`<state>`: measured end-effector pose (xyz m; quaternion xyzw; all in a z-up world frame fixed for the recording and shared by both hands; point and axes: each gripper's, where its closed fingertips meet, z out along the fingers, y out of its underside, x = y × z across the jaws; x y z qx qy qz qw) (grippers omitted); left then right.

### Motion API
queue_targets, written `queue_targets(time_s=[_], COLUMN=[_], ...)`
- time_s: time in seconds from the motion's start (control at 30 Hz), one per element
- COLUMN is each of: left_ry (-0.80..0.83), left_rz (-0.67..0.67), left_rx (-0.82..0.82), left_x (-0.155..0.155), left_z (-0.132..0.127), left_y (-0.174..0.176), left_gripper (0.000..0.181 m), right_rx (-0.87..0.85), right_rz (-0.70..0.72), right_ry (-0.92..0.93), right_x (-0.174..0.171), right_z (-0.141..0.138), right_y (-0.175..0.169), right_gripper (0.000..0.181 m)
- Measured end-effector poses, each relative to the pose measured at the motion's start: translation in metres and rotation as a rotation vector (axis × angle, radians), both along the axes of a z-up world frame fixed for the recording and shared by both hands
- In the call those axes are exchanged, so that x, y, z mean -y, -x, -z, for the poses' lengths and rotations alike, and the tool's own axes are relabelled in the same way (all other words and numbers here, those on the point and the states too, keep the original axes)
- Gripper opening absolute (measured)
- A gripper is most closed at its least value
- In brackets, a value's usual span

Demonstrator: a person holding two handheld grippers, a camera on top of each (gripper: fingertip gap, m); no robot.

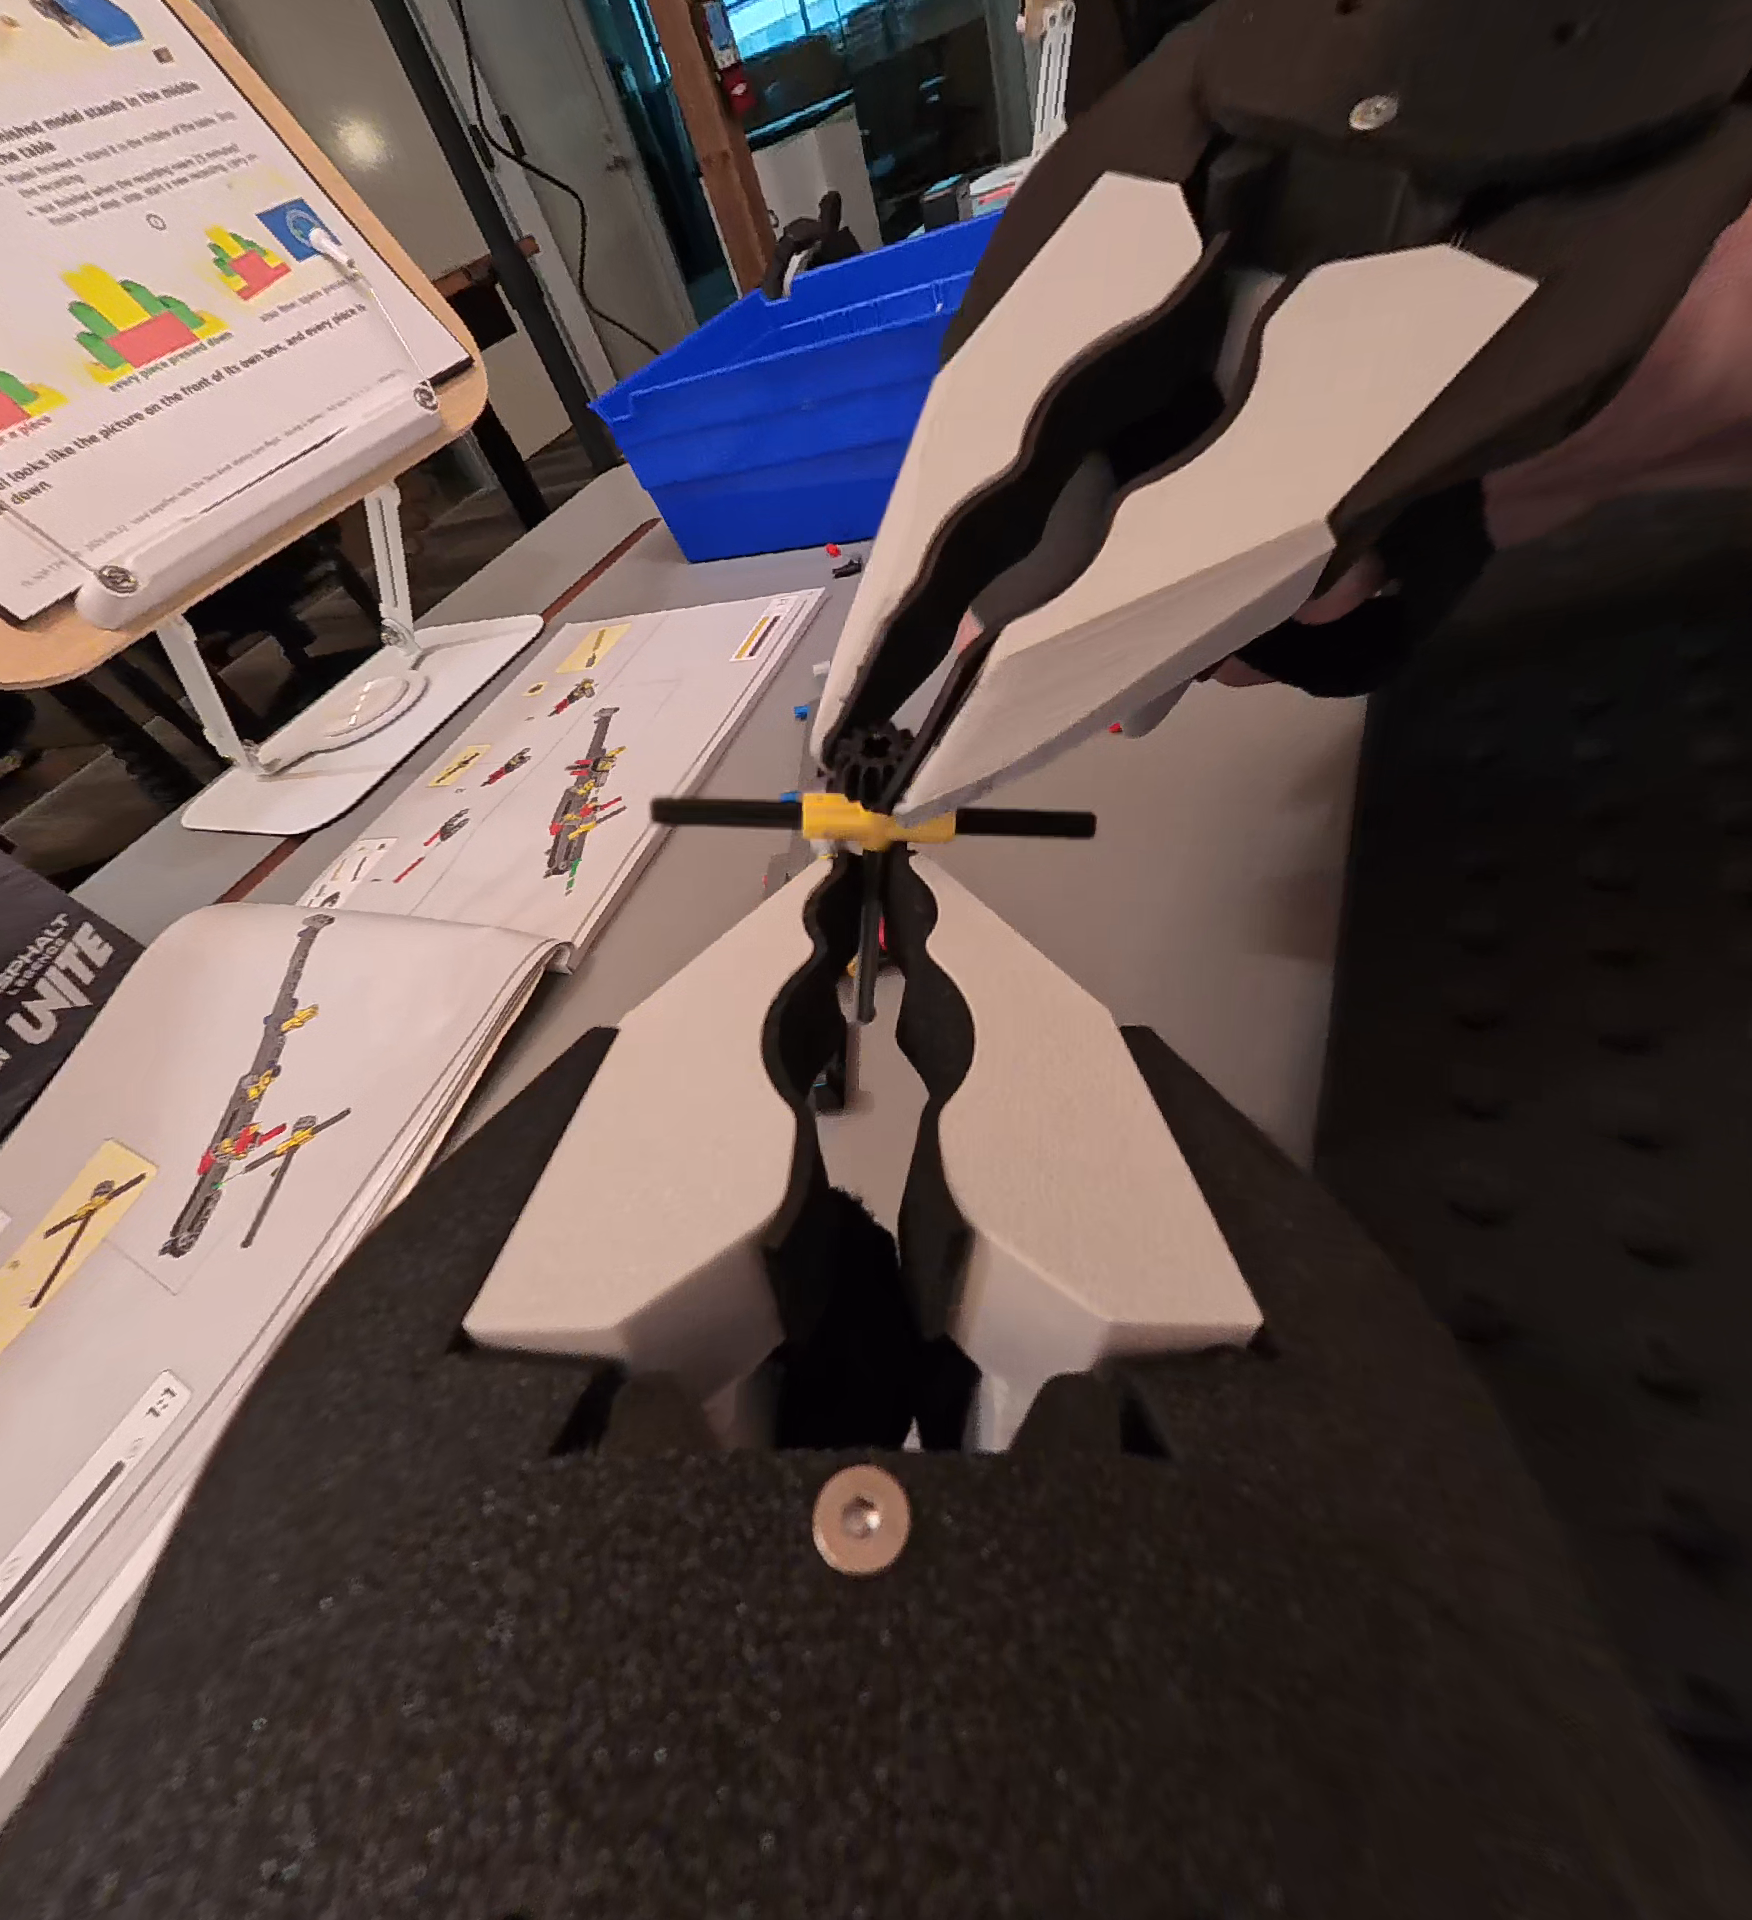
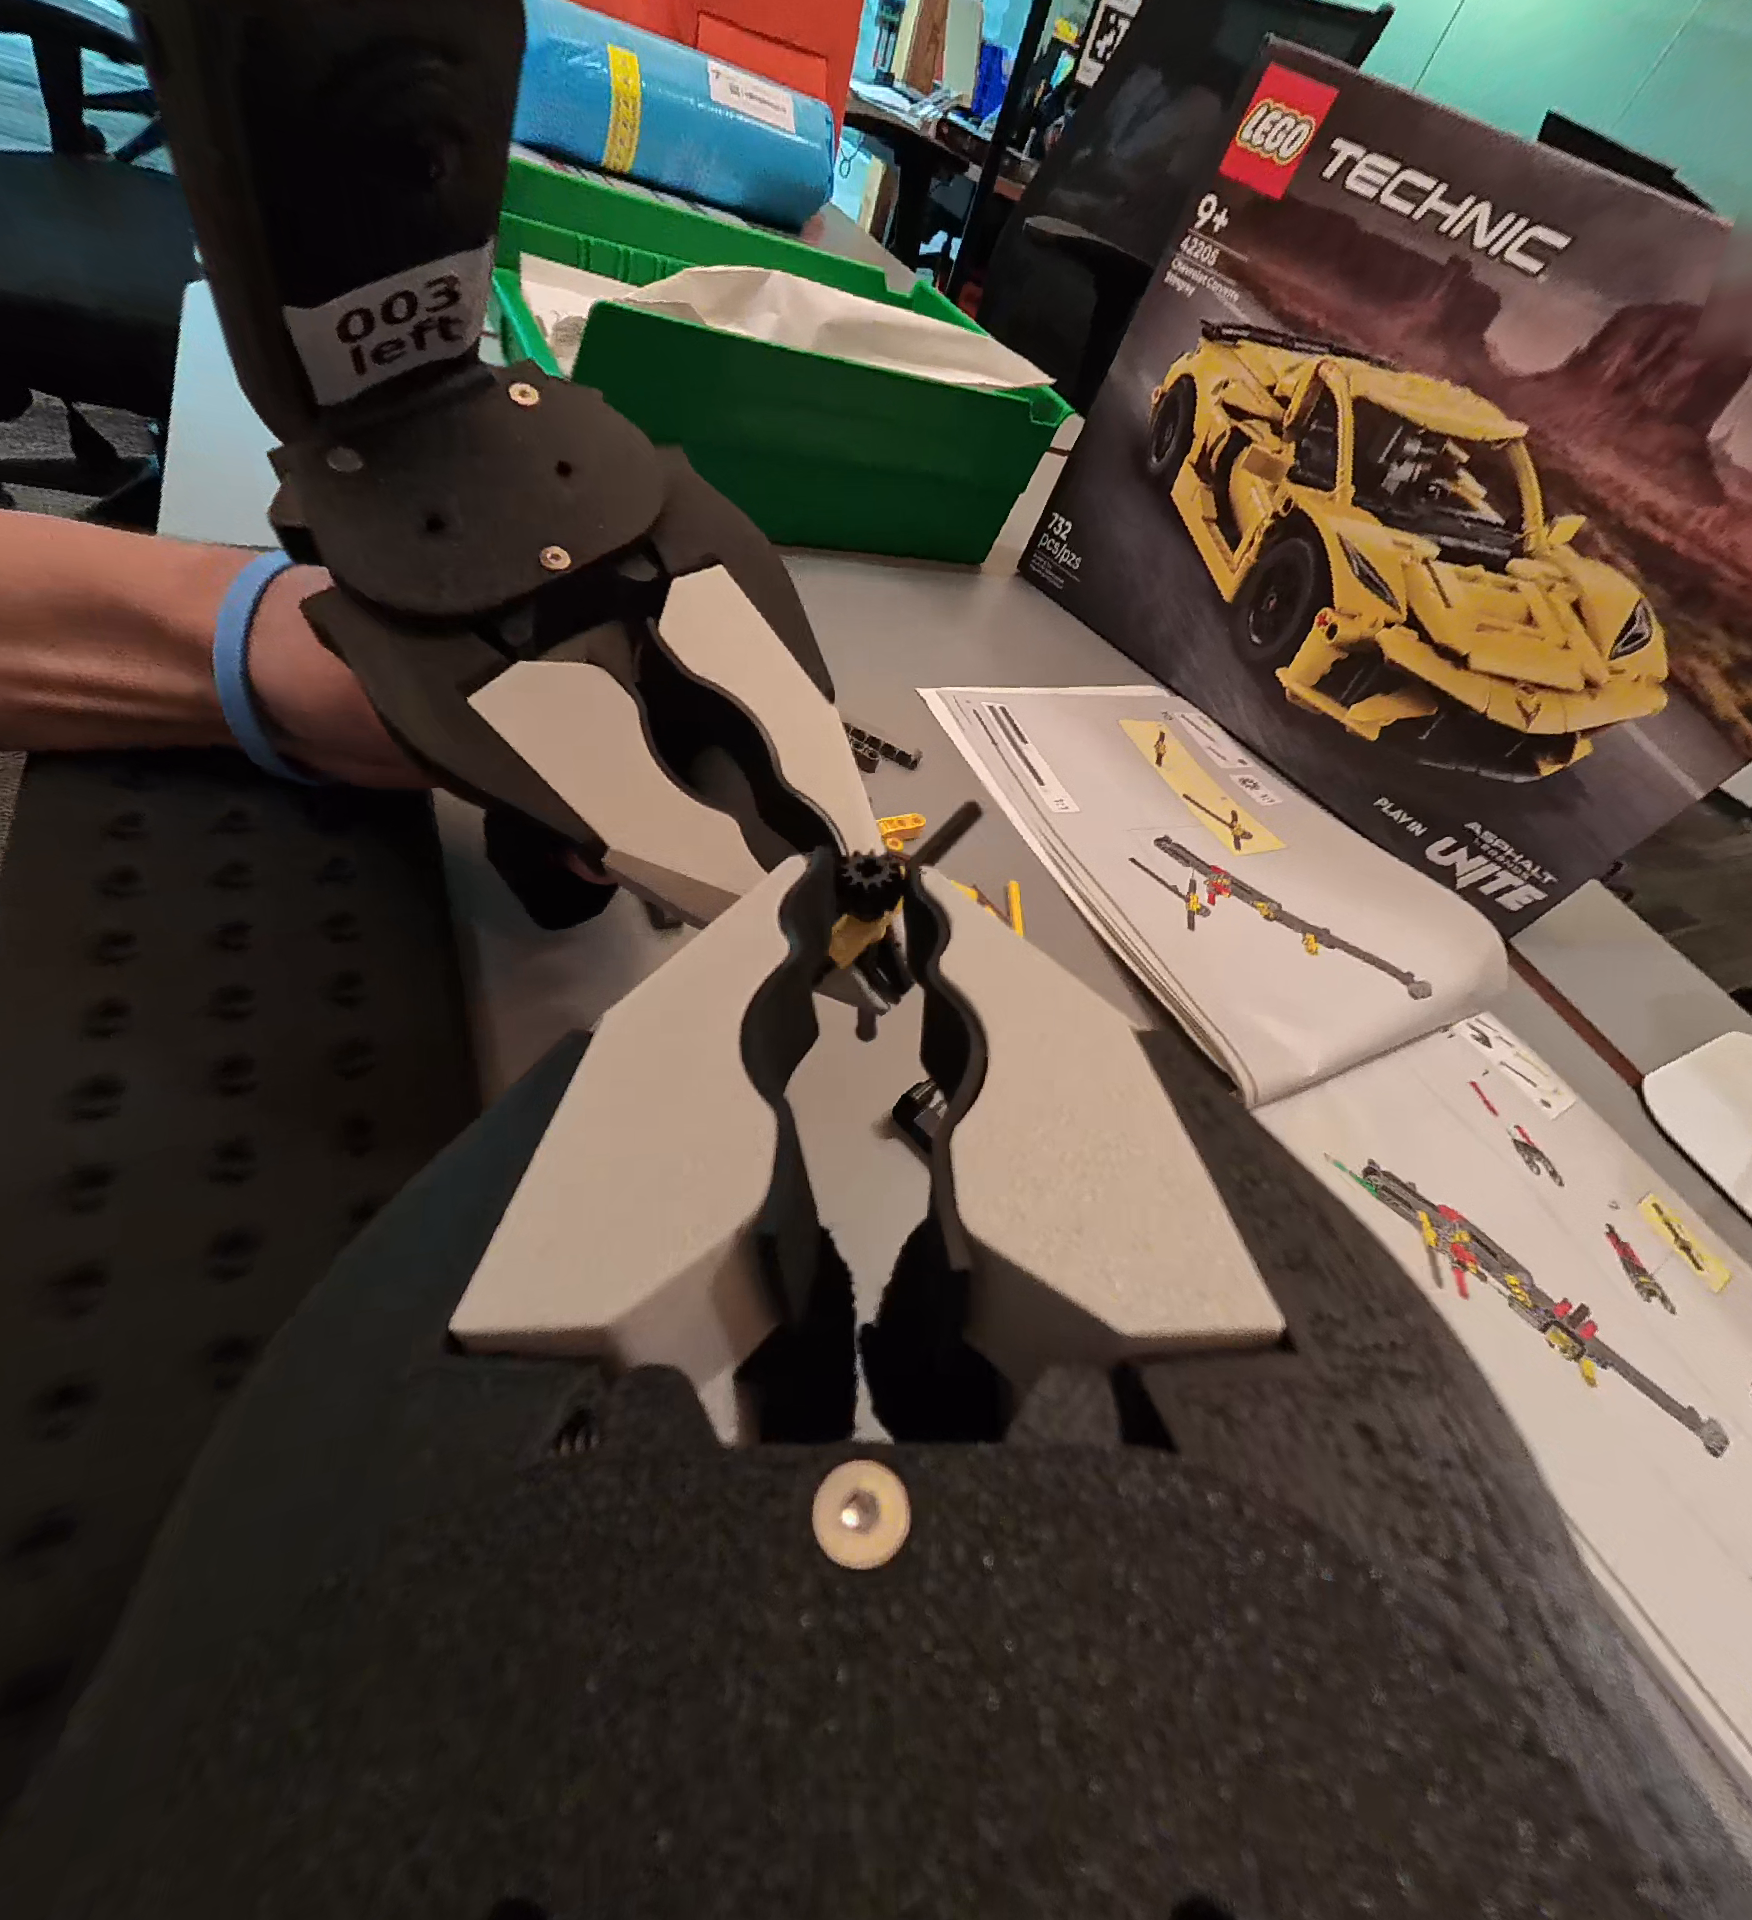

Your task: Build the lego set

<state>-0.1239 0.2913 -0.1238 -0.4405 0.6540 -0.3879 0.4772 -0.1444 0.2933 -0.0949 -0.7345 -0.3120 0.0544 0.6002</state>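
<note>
A small assembly is held between both grippers above the grey table (image 1: pixel 1215 935). It is a yellow connector (image 1: pixel 856 819) on a horizontal black axle (image 1: pixel 1028 824), with a second black axle (image 1: pixel 867 956) running down from it. My left gripper (image 1: pixel 869 871) is shut on that lower axle. My right gripper (image 1: pixel 872 764) comes in from the upper right and is shut on a black gear (image 1: pixel 867 746) right above the connector. In the right wrist view the right gripper (image 2: pixel 859 881) grips the gear (image 2: pixel 864 869) over the yellow connector (image 2: pixel 854 935), with the left gripper (image 2: pixel 851 836) meeting it from the upper left.
An open instruction booklet (image 1: pixel 581 769) lies left of the grippers, also in the right wrist view (image 2: pixel 1215 883). A blue bin (image 1: pixel 778 416), a green bin (image 2: pixel 810 447), the set's box (image 2: pixel 1423 468) and a sheet stand (image 1: pixel 176 312) ring the table. Loose pieces (image 2: pixel 898 826) lie nearby. A black mat (image 2: pixel 176 1039) lies at the side. My two grippers' fingertips are within a few centimetres of each other.
</note>
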Motion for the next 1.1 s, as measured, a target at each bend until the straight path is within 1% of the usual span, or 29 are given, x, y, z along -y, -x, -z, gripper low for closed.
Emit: queue_targets(time_s=[0.3, 0.4, 0.43, 0.5, 0.57, 0.63, 0.67, 0.7, 0.73, 0.8, 0.97, 1.1], left_ry=[0.021, 0.012, 0.005, -0.033, -0.108, -0.206, -0.246, -0.272, -0.285, -0.283, -0.252, -0.258], left_rz=[0.002, -0.001, -0.006, -0.031, -0.068, -0.076, -0.072, -0.067, -0.060, -0.038, 0.003, 0.029], left_rx=[-0.014, -0.017, -0.016, -0.007, 0.003, 0.023, 0.032, 0.032, 0.028, 0.029, 0.036, 0.021], left_x=[-0.001, -0.001, -0.001, -0.004, -0.009, -0.007, -0.004, -0.002, 0.000, 0.004, 0.010, 0.016], left_z=[0.003, 0.003, 0.003, 0.002, 0.001, -0.001, -0.002, -0.001, 0.000, 0.001, 0.000, 0.004], left_y=[0.000, -0.001, -0.001, 0.000, 0.000, 0.000, 0.000, -0.001, -0.001, -0.001, -0.001, -0.001], left_gripper=[0.002, 0.002, 0.002, 0.002, 0.002, 0.002, 0.002, 0.002, 0.002, 0.001, 0.002, 0.002], right_rx=[0.019, -0.016, -0.058, -0.197, -0.386, -0.609, -0.711, -0.779, -0.814, -0.774, -0.614, -0.577], right_rz=[0.023, 0.017, 0.019, 0.028, 0.017, -0.092, -0.170, -0.234, -0.257, -0.281, -0.318, -0.328], right_ry=[0.023, 0.045, 0.047, 0.073, 0.194, 0.390, 0.480, 0.544, 0.576, 0.572, 0.617, 0.652], right_x=[0.000, 0.002, 0.003, 0.006, 0.010, 0.018, 0.022, 0.024, 0.023, 0.022, 0.021, 0.020], right_z=[0.008, 0.009, 0.006, -0.003, -0.006, -0.007, -0.009, -0.011, -0.012, -0.007, 0.008, 0.013], right_y=[-0.003, -0.003, -0.004, -0.008, -0.013, -0.008, -0.004, -0.003, -0.006, -0.009, -0.003, -0.001], right_gripper=[0.014, 0.015, 0.018, 0.023, 0.029, 0.046, 0.051, 0.050, 0.045, 0.038, 0.039, 0.034])
